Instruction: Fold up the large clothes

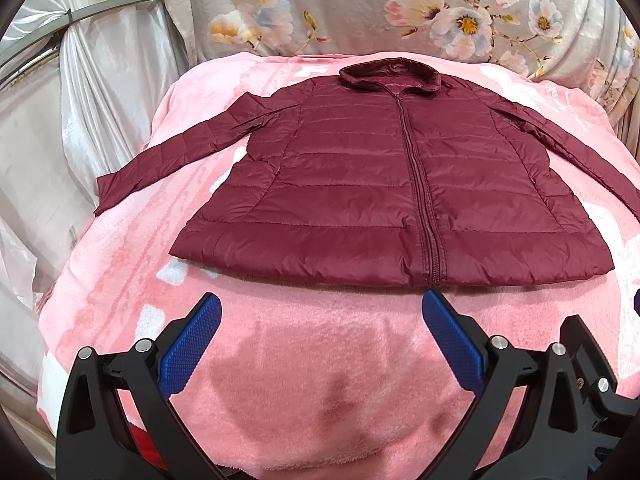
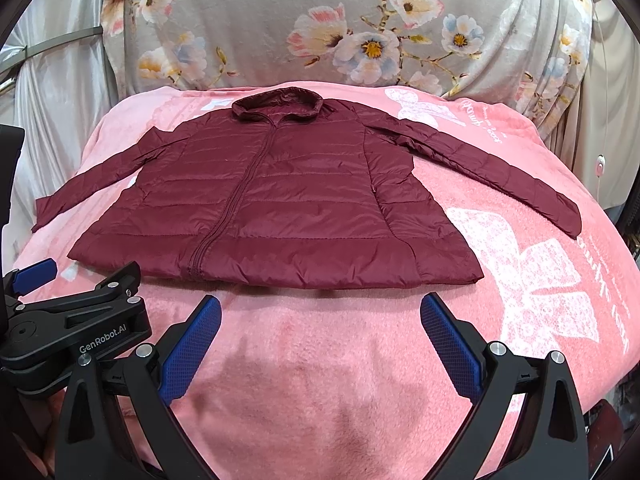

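We have not begun folding: the jacket (image 1: 360, 184) lies flat, zipped, sleeves spread on the pink blanket (image 1: 304, 380), both our grippers (image 1: 320, 320) (image 2: 320, 320) spread wide, empty, short of its hem.

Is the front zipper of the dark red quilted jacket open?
No, the zipper of the dark red quilted jacket runs shut from hem to collar.

The jacket (image 1: 344, 184) (image 2: 288, 196) is a dark red quilted one with a long zipper in front, closed up to the collar. It lies flat and face up, unfolded, the collar at the far side and the hem at the near side. Both sleeves spread out sideways and downwards.
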### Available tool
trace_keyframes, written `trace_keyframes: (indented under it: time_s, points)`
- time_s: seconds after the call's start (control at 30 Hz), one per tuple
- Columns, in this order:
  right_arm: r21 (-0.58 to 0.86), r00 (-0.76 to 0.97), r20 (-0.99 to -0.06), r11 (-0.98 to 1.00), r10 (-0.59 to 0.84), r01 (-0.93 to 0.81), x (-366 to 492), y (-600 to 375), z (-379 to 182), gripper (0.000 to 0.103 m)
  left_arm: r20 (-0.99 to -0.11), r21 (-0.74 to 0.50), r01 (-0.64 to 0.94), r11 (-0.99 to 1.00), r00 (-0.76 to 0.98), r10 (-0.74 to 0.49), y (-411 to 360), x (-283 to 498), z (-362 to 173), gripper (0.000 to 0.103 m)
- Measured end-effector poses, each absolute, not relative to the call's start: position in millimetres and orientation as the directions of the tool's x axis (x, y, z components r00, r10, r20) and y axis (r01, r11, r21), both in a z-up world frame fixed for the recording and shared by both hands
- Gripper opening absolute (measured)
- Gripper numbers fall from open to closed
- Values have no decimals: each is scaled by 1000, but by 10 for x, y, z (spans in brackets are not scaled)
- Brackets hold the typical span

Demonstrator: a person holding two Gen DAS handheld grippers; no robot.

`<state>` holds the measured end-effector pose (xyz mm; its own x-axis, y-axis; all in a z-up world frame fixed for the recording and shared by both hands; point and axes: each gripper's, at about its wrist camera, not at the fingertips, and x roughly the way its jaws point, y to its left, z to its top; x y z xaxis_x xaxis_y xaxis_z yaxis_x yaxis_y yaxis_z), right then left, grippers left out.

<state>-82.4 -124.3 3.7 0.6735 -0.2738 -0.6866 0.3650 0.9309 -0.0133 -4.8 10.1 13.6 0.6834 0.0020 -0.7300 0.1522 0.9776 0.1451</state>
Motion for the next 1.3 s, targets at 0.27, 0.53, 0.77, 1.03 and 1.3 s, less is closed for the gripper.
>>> trace_keyframes:
  time_s: [0.27, 0.53, 0.77, 1.03, 1.3]
  points:
    - [-12, 675, -685, 931, -273, 364, -827, -1245, 20, 98, -729, 146, 152, 978, 684, 2, 101, -53, 132, 98]
    - [-12, 675, -685, 931, -272, 364, -826, -1241, 16, 98, -729, 146, 152, 977, 685, 2, 103, -52, 131, 98]
    - [-11, 676, -685, 932, -271, 363, -824, -1236, 16, 98, -729, 147, 152, 977, 685, 3, 101, -54, 130, 98]
    - [-11, 675, -686, 932, -271, 363, -816, -1233, 12, 98, -729, 147, 153, 977, 684, 2, 102, -54, 132, 98]
    - [-8, 675, -687, 932, -269, 362, -804, -1236, -7, 98, -731, 146, 153, 977, 683, 2, 115, -53, 123, 98]
